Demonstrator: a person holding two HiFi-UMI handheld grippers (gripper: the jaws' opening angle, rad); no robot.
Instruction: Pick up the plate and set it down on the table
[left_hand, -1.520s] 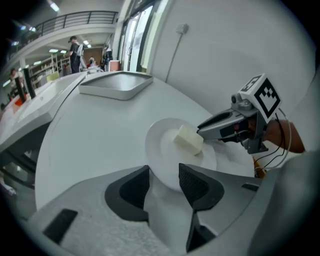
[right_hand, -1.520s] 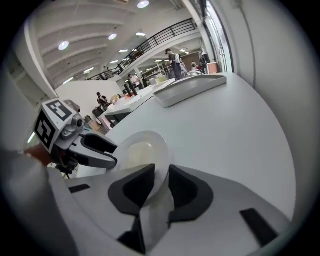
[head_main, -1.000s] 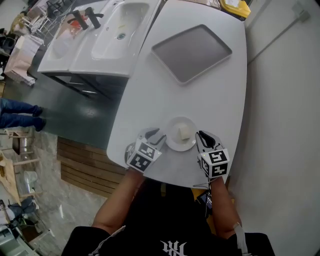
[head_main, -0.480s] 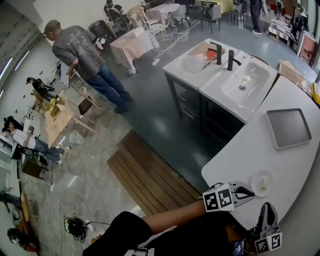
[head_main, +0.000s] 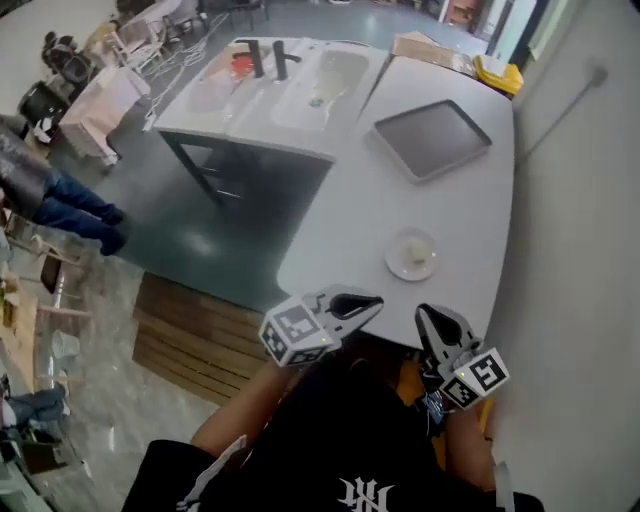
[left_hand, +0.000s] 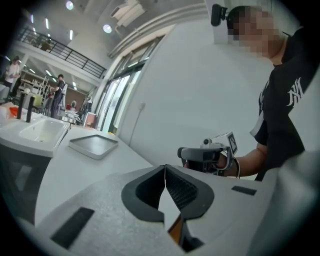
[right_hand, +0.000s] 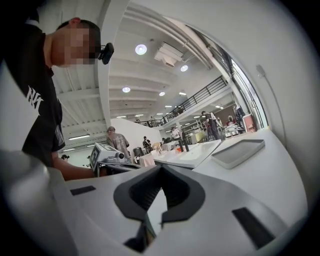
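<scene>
The small white plate (head_main: 412, 254) with a pale bit of food on it rests on the white table (head_main: 350, 230), near the front right. Neither gripper touches it. My left gripper (head_main: 372, 301) hovers at the table's near edge, below and left of the plate, jaws shut and empty. My right gripper (head_main: 427, 314) hangs just off the near edge below the plate, also shut and empty. In the left gripper view the pads meet (left_hand: 165, 170) with nothing between them; the right gripper view shows the same (right_hand: 160, 172). The plate is hidden in both gripper views.
A grey tray (head_main: 432, 139) lies at the table's far end, also seen as the tray (left_hand: 94, 145) and tray (right_hand: 239, 152). A white double sink (head_main: 290, 80) adjoins the table's left. Wooden boards (head_main: 190, 340) and a person's legs (head_main: 60, 205) are on the floor at left.
Both grippers flanked the plate a second ago; now they are drawn back to the table's near edge with jaws shut. The plate stays on the table. The head view swung left and back.
</scene>
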